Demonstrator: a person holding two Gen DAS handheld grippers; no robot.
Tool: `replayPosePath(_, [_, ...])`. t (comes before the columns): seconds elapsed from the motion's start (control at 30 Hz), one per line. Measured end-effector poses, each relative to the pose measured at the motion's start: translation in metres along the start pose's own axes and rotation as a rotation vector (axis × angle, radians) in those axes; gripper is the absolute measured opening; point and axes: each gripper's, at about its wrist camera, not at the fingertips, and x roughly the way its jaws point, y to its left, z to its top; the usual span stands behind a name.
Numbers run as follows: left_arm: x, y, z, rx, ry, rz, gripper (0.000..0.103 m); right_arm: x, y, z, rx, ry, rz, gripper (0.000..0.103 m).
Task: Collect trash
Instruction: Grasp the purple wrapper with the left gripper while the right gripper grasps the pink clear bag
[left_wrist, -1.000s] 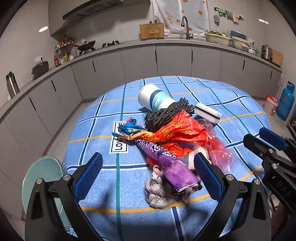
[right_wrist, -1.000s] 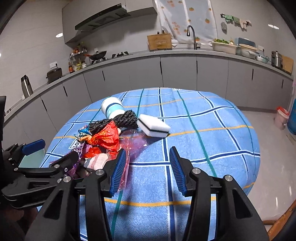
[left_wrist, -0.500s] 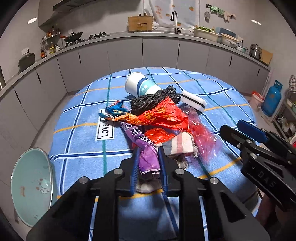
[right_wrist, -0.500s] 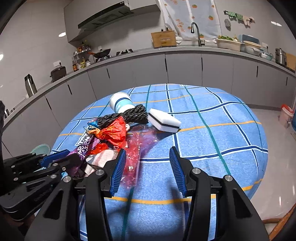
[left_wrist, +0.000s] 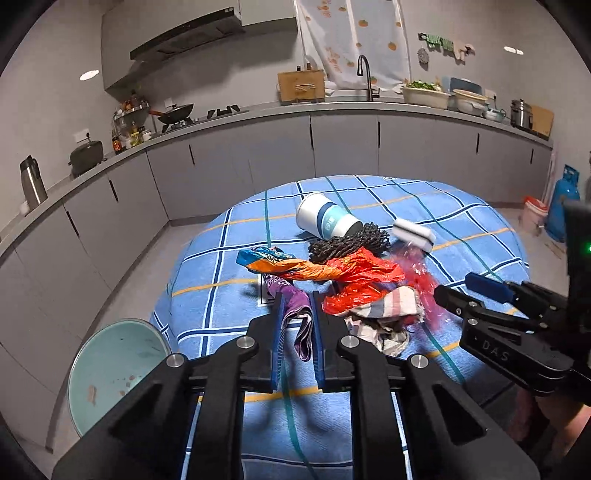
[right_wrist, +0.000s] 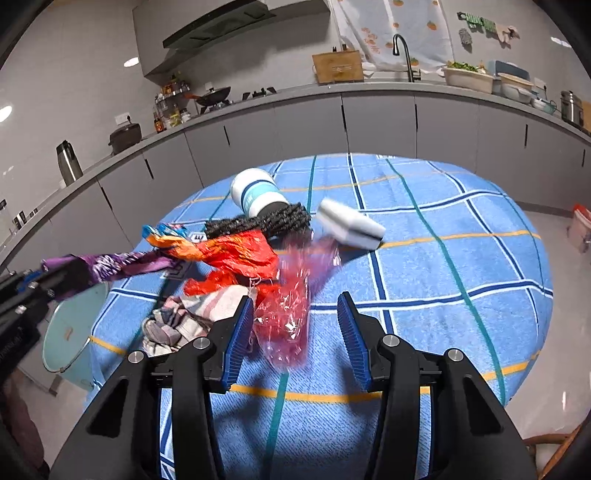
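Trash pile (left_wrist: 354, 280) sits mid-surface on the blue checked cloth (left_wrist: 461, 221). Left tool (left_wrist: 297, 334) clenched on purple wrapper (left_wrist: 295, 314), lifting it off the pile w/ teal bin (left_wrist: 110, 369) below-left (likely drop spot). Right tool (right_wrist: 297, 332) spread wide, nothing held, over red cellophane (right_wrist: 288, 306); next: carry wrapper to bin, release.

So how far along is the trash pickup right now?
Nothing looks binned yet: the teal bin beside the table shows only specks inside. In hand: the left gripper is shut on the purple wrapper. The right gripper is open. Left: orange wrapper, red bag, pink film.
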Motion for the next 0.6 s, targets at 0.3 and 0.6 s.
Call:
replayPosePath(0.3, [-0.022, 0.001, 0.005, -0.005, -0.056, -0.015, 0.013, 0.015, -0.002, -0.005, 0.006, 0.059, 0.029, 0.036])
replayPosePath(0.6, [-0.036, 0.014, 0.010, -0.027, -0.104, 0.024, 0.012, -0.002, 0.001, -0.002, -0.007, 0.005, 0.034, 0.005])
